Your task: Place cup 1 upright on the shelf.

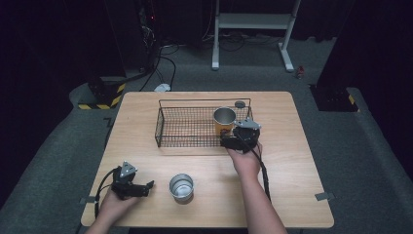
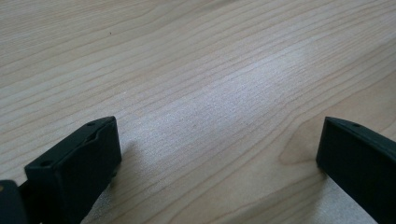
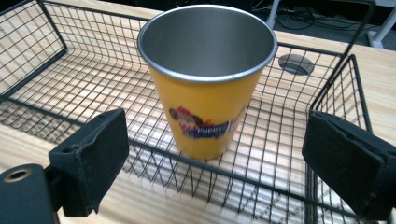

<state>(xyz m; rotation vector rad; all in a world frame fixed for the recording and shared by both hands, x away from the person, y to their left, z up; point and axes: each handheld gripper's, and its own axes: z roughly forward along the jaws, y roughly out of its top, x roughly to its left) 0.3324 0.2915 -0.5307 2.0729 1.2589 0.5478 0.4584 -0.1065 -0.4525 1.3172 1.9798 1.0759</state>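
A yellow metal cup with a printed picture stands upright in the right end of a black wire basket. My right gripper is open just in front of the basket's near wall, with the cup beyond its jaws and apart from them. A second, silver cup stands upright on the table near the front edge. My left gripper is open at the front left, low over bare wood, its jaws pointing toward the silver cup.
The wooden table has a round cable hole behind the basket. A white stand and cables are on the floor beyond the table.
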